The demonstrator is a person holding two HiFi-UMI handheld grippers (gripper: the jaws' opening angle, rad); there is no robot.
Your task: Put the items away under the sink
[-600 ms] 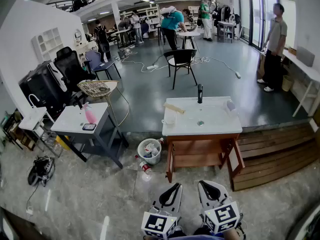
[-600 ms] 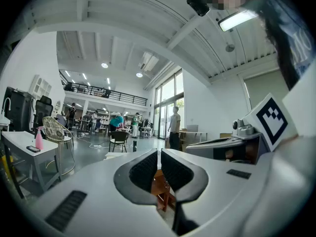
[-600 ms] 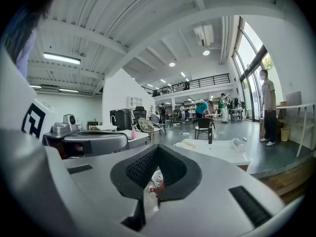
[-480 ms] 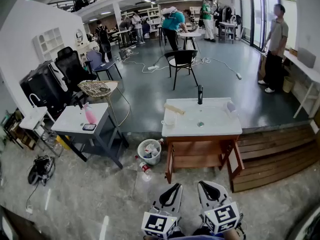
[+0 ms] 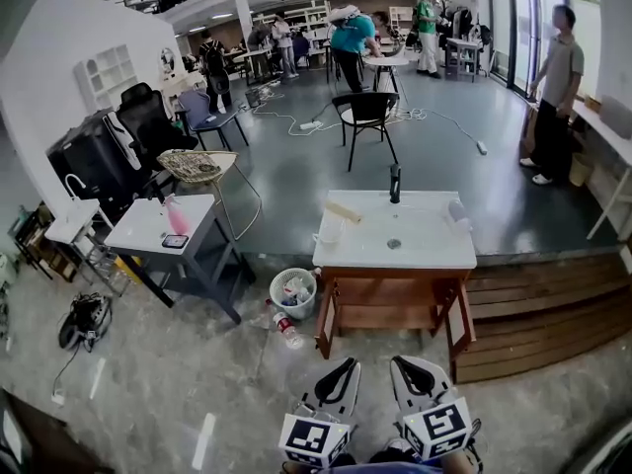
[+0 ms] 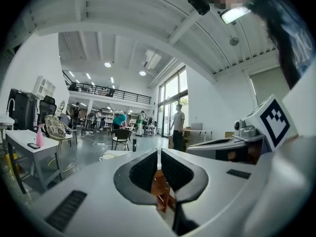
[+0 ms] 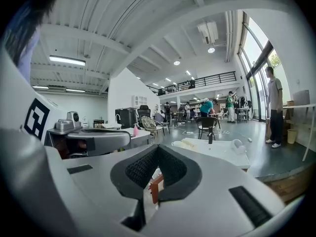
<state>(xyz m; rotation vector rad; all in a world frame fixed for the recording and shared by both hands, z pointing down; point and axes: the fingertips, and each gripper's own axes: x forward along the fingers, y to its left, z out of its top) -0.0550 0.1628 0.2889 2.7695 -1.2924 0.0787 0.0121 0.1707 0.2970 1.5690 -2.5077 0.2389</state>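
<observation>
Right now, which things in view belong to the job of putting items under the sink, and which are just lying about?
Job: white cup, yellowish roll, clear container on the sink top; wooden cabinet below.
Lying about: wastebasket, floor bottle, black chair.

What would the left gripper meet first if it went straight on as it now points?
Probably the wooden sink cabinet, near a front leg: the left gripper has its shut jaws framing that wood, with only open floor before it. Depth is unclear.
</observation>
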